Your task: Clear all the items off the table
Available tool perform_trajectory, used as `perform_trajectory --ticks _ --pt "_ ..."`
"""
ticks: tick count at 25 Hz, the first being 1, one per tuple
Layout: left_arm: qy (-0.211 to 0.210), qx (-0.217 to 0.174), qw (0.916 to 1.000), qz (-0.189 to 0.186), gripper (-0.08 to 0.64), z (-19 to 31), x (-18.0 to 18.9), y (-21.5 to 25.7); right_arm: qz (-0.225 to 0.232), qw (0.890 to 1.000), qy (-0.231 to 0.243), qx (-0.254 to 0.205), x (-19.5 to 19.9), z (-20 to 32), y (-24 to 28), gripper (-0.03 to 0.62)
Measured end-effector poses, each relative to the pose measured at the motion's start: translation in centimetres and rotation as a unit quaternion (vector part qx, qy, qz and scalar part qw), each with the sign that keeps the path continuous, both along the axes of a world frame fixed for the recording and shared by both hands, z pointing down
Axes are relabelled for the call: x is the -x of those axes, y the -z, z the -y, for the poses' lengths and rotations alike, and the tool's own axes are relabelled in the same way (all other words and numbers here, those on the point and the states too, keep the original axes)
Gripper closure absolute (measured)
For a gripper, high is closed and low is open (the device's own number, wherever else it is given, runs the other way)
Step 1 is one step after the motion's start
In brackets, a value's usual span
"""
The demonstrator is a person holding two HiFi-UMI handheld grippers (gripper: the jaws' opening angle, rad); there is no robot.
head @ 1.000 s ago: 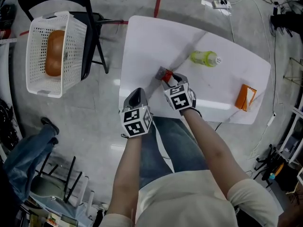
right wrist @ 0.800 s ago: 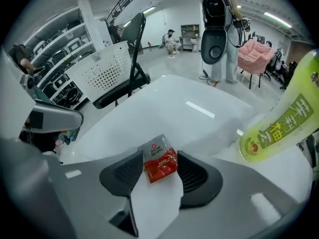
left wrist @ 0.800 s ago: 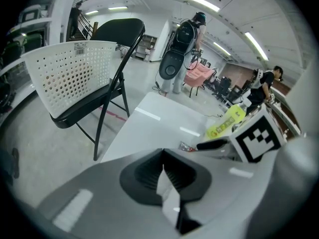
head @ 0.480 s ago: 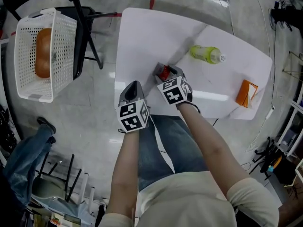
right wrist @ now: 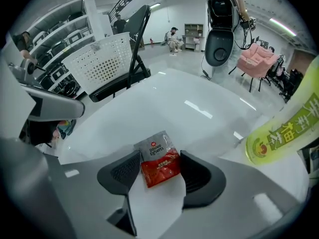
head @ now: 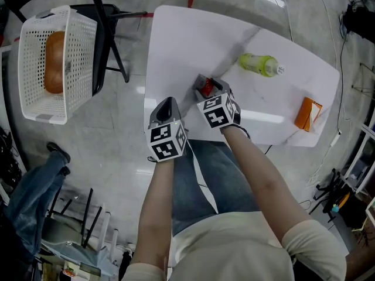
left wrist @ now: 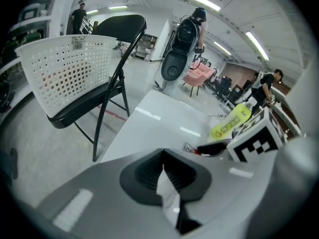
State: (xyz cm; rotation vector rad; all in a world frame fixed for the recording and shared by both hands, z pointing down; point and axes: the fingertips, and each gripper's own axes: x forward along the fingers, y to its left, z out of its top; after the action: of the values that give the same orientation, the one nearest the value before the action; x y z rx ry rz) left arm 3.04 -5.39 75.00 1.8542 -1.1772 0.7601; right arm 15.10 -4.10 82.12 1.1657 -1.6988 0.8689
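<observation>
A small grey and red sachet (right wrist: 158, 158) lies flat on the white table (head: 187, 40), near its front edge (head: 204, 88). My right gripper (right wrist: 158, 171) points steeply down over it. Its jaws have just been opening and now stand one on each side of the sachet, not squeezing it. My left gripper (head: 168, 104) hovers at the table's near left corner, shut with nothing in it (left wrist: 163, 171). A yellow-green bottle (head: 259, 64) lies on its side further back. An orange carton (head: 306, 114) sits by the right edge.
A white perforated basket (head: 55, 63) rests on a black folding chair (head: 111, 34) left of the table, with an orange-brown item (head: 54, 62) inside. A power strip and cables lie on the floor behind the table. People stand in the far background.
The right gripper has come down over the sachet, and its jaws now flank it. The left gripper has sunk a little beside the table's corner and stays shut.
</observation>
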Motion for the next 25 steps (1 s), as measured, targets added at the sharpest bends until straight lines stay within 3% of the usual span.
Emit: perform_trajectory --ticks 8,12,25 --pt "-0.009 0.001 1.0000 -0.004 0.551 -0.7 0.2 0.2 -0.002 1.000 0.012 0.009 0.1 0.0 0.1 0.434" --pt "-0.008 -0.001 0.9999 -0.006 0.551 -1.0 0.6 0.6 0.000 1.000 0.012 0.017 0.7 -0.5 0.3 0.539" --pt "-0.011 -0.016 0.9998 -0.006 0.551 -2.8 2.3 3.3 -0.002 1.000 -0.010 -0.014 0.6 -0.8 4.0 0.543"
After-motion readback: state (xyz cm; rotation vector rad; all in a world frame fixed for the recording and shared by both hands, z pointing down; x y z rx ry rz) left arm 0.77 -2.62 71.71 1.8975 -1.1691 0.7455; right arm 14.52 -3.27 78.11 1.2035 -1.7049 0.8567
